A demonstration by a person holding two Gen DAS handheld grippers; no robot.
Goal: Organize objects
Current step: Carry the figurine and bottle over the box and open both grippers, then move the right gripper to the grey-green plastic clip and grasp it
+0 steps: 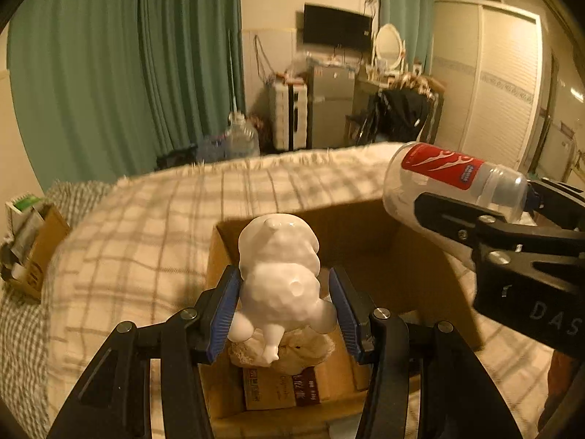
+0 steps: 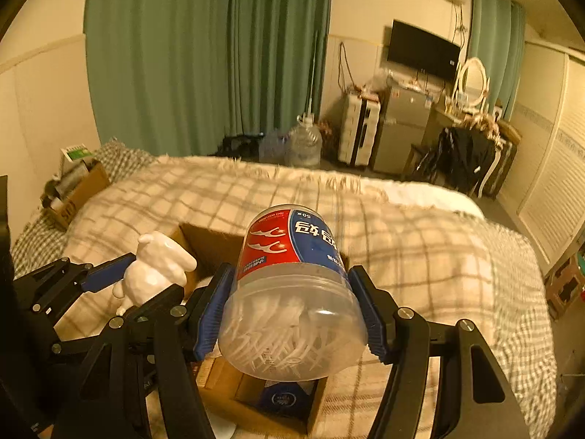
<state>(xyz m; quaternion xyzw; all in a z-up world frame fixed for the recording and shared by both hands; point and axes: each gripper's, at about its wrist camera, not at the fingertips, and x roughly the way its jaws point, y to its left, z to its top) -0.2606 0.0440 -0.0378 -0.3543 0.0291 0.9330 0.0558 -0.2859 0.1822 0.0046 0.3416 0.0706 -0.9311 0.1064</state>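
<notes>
Two things are in my grip at once, both held above the open cardboard box (image 1: 384, 256) that sits on the bed (image 1: 146, 226). My left gripper (image 1: 285, 307) has its jaws closed on the white figurine (image 1: 279, 281) around its lower body; it looks glossy, hard and brittle, probably light, and I judge it would chip if dropped and could slip against the pads. My right gripper (image 2: 292, 314) has its jaws clamped across the clear jar of floss picks (image 2: 292, 292), tipped on its side. That plastic wall seems thin and smooth, so I would squeeze gently and hold near the wide end, where I have it.

Room inside the box is limited: a small carton (image 1: 281, 384) and a crumpled bag already lie at its near end, while the far end looks free. The box walls stand close under both loads, and the two grippers are near each other, so I would lower one at a time. The blanket around the box is soft and open.
</notes>
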